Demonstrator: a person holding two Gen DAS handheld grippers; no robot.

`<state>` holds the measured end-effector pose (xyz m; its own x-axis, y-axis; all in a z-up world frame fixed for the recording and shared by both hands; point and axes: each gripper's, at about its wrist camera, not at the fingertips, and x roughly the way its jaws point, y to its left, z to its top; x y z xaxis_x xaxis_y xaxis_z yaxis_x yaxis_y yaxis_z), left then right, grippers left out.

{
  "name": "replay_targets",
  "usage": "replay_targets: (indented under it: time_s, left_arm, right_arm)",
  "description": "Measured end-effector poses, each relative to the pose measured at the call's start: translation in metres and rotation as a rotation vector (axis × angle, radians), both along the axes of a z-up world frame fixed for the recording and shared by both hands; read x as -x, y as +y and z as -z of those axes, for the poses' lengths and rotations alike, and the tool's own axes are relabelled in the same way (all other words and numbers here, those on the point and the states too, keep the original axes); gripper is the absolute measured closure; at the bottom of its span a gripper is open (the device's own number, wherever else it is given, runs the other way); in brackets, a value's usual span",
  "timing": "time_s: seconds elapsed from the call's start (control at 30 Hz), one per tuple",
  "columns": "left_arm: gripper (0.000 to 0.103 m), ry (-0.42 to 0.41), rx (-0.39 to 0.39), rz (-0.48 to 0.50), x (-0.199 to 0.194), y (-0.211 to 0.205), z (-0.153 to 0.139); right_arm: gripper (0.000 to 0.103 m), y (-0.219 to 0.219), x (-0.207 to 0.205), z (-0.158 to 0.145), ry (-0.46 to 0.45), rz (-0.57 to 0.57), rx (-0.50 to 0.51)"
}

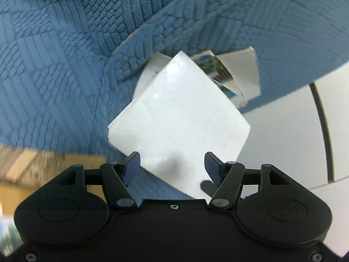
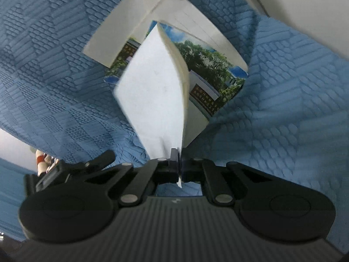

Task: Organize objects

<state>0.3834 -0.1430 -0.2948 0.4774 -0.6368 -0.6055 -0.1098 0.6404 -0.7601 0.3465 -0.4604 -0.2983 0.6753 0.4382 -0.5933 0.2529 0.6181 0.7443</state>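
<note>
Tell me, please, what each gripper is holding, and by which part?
The right gripper pinches the white booklet by its near corner; the left gripper holds nothing.

A white booklet [image 2: 157, 91] stands tilted on edge, its lower corner pinched. Behind it a photo-covered book [image 2: 209, 69], showing trees and sky, lies on white sheets [image 2: 113, 37] atop the blue textured bedding [image 2: 54, 76].

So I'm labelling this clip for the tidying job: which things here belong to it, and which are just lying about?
Part of the job:
- white booklet, pinched at its corner by the shut right hand-held gripper
- photo-cover book under it
- white sheets beneath
- left hand-held gripper, open, holding nothing

Just lying about:
- blue textured cover
- red-and-white item, too unclear to name
</note>
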Motion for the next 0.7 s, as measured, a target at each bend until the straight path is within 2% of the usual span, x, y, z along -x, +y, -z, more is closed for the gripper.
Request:
replay_targets:
  time_s: [0.13,0.27,0.7]
  left_arm:
    - [0.041,-0.003,-0.023,0.024,0.032,0.0,-0.008]
    - [0.041,-0.013,0.01,0.029,0.066,-0.004,-0.014]
    - [0.041,-0.001,0.021,0.056,0.142,-0.044,-0.026]
  right_arm:
    - [0.098,0.01,0.022,-0.008,0.005,0.033,0.051]
    - [0.098,0.019,0.048,-0.014,-0.003,0.077,0.096]
    - [0.098,0.026,0.161,-0.014,0.015,0.248,0.05]
